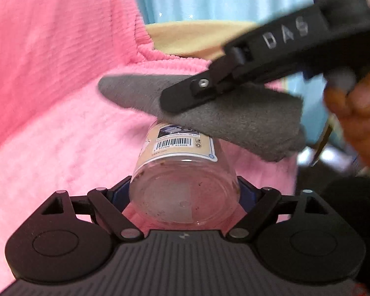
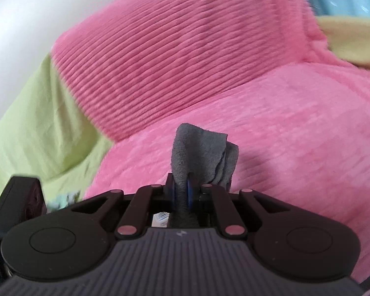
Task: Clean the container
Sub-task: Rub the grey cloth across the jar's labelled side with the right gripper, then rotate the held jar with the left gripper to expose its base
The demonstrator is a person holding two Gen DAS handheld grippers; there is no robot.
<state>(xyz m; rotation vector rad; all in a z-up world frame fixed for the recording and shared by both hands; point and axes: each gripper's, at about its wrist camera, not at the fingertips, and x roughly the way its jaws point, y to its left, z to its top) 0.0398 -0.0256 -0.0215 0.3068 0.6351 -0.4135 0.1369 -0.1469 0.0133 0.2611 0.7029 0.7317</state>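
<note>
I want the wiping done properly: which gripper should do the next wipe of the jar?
Probably right: the right gripper is shut on the grey cloth, which lies on the jar; the left gripper clamps the jar's base.

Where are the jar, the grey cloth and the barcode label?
jar (image 1: 185,197), left wrist view, on its clear base.
grey cloth (image 1: 234,123), left wrist view, on its middle fold.
barcode label (image 1: 175,144), left wrist view, on the bars.

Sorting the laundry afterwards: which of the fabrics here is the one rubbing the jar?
The grey cloth, pinched in the right gripper and lying on the jar; the pink blanket only sits behind.
</note>
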